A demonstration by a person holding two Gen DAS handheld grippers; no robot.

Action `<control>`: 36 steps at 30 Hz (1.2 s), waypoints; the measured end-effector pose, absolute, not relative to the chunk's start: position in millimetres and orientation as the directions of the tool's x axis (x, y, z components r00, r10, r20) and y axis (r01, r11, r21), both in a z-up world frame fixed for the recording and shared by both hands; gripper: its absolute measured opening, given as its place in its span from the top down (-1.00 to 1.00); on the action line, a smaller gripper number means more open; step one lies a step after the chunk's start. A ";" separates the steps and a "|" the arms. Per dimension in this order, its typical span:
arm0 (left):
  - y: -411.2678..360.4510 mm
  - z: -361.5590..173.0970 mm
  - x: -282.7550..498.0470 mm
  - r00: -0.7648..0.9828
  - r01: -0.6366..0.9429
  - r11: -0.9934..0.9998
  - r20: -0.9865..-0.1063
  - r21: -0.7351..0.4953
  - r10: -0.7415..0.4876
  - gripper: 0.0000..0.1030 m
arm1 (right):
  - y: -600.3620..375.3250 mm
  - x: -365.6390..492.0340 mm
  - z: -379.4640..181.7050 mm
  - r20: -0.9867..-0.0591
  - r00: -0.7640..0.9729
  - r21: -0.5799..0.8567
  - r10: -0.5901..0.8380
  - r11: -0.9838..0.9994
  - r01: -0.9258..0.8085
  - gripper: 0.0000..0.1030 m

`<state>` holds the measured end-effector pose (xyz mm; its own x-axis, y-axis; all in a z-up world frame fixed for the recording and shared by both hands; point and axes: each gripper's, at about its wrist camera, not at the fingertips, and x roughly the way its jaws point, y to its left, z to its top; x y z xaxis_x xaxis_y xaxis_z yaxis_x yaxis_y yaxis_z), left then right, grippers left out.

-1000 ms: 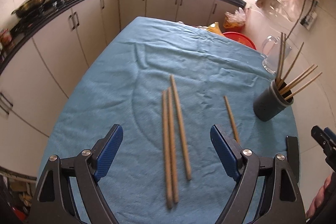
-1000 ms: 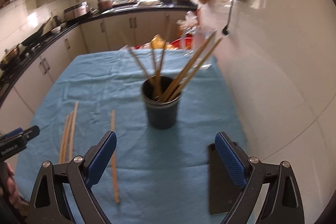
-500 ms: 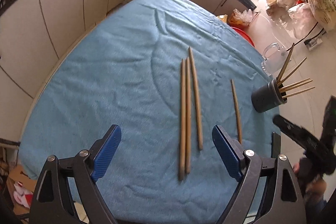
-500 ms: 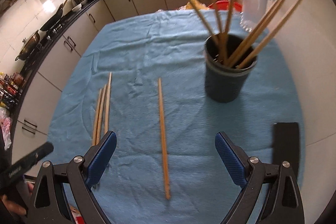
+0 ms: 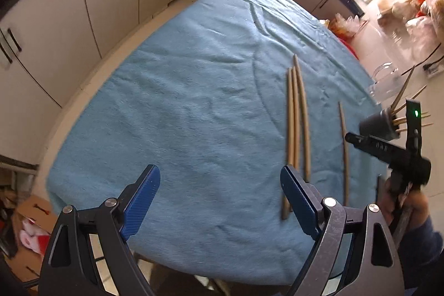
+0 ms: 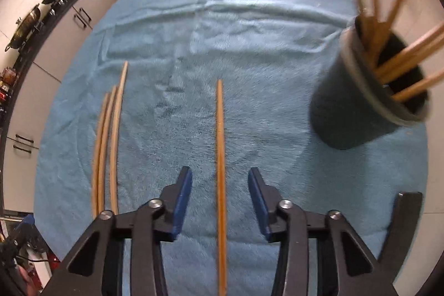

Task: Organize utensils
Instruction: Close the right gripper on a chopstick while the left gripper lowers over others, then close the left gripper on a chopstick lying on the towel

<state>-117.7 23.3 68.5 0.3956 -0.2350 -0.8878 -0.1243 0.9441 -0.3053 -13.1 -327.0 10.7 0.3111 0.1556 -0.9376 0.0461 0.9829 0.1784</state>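
Observation:
A single wooden chopstick (image 6: 220,157) lies lengthwise on the blue cloth (image 6: 249,46), passing between the blue pads of my right gripper (image 6: 220,176). Its jaws are closing and the pads stand clear of the stick on both sides. Three more chopsticks (image 6: 106,138) lie together to its left. A dark cup (image 6: 360,113) at the right holds several chopsticks. In the left wrist view my left gripper (image 5: 220,179) hangs open over bare cloth, left of the three chopsticks (image 5: 295,124); the single chopstick (image 5: 344,146) and the cup (image 5: 378,125) lie beyond.
A flat black object (image 6: 399,229) lies near the cloth's right front corner. A clear jug (image 5: 385,82) stands behind the cup. Cabinets (image 5: 97,4) run along the left and far side, and a cardboard box (image 5: 30,212) sits on the floor by the table's left edge.
My right gripper has swung left from the cup, dropped toward the cloth and narrowed its jaws around the single chopstick. My left gripper has drifted left, off the three chopsticks.

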 end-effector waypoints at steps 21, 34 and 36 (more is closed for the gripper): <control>-52.1 40.0 -8.2 0.247 0.041 0.922 -0.890 -0.386 -0.383 0.42 | -334.8 -42.0 9.5 -0.933 0.300 0.220 0.198 0.975 0.040 0.86; -87.0 21.4 31.8 0.218 0.077 0.946 -0.921 -0.314 -0.324 0.73 | -350.7 -55.4 20.2 -0.923 0.320 0.245 0.212 0.968 0.064 0.86; -86.6 21.1 34.3 0.218 0.076 0.948 -0.923 -0.309 -0.318 0.81 | -350.7 -54.5 20.4 -0.923 0.319 0.246 0.214 0.967 0.062 0.86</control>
